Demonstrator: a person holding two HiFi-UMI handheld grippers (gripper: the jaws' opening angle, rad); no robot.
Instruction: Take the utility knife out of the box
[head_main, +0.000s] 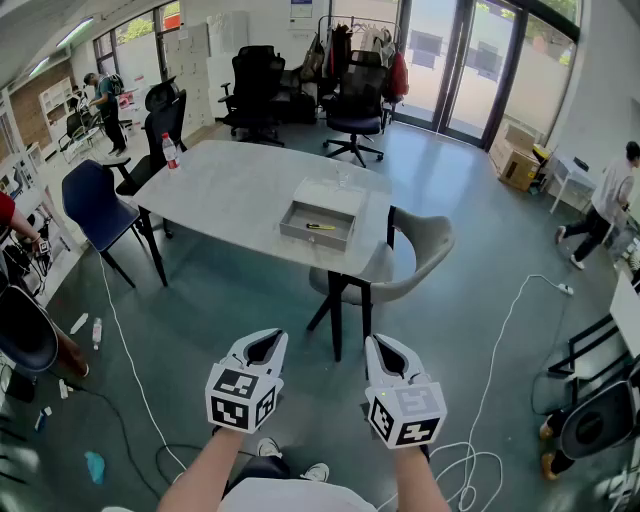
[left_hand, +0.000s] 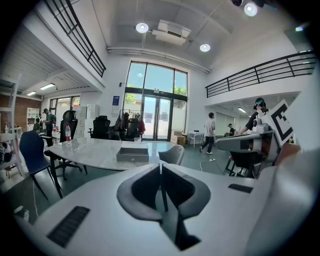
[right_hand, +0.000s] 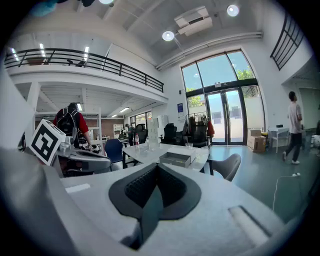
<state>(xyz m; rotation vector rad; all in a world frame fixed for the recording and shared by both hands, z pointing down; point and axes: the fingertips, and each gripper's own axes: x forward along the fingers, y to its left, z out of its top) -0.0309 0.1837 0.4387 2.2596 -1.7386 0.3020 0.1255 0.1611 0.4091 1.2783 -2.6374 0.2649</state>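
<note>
approach step, i judge: left gripper (head_main: 262, 348) and right gripper (head_main: 385, 350), jaws pressed together and empty, hang well apart from the box (head_main: 312, 238) (utility knife (head_main: 320, 227) lying inside), so next close in and spread one pair

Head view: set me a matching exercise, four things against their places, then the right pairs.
1 utility knife
2 bottle
3 glass
4 blue chair

A at the table's far left corner
B inside the grey box
C on the floor left of the table
D just beyond the grey box's far edge

Pairs: 1-B, 2-A, 3-D, 4-C.
</note>
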